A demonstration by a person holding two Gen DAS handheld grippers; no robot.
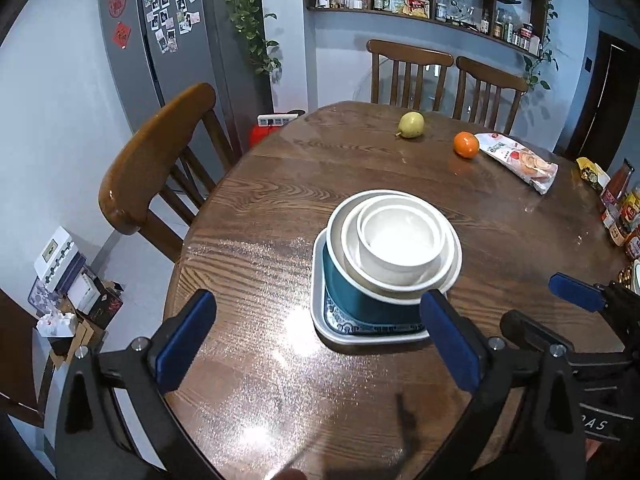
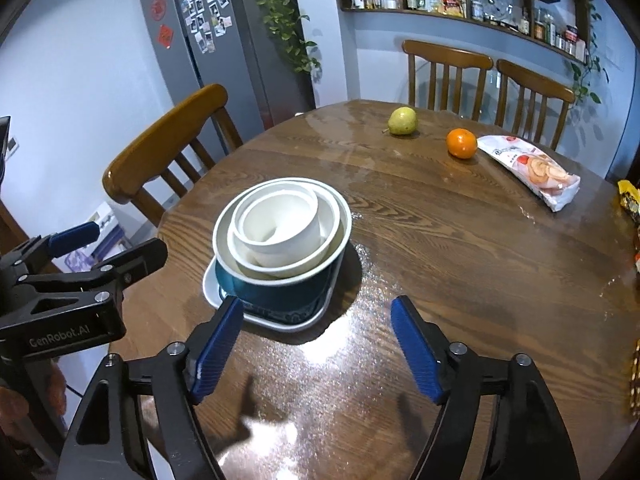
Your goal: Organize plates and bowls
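I am holding my left tool [image 1: 320,344] and right tool [image 2: 316,348] spread apart, empty, near the nested bowls [image 2: 280,236] sitting on the desk [image 2: 440,260].

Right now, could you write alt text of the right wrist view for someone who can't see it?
A stack of dishes, white bowls nested in a teal bowl on a square plate, sits on a round wooden table. The right gripper hangs open and empty in front of it. Beyond lie a pear, an orange and a snack bag.
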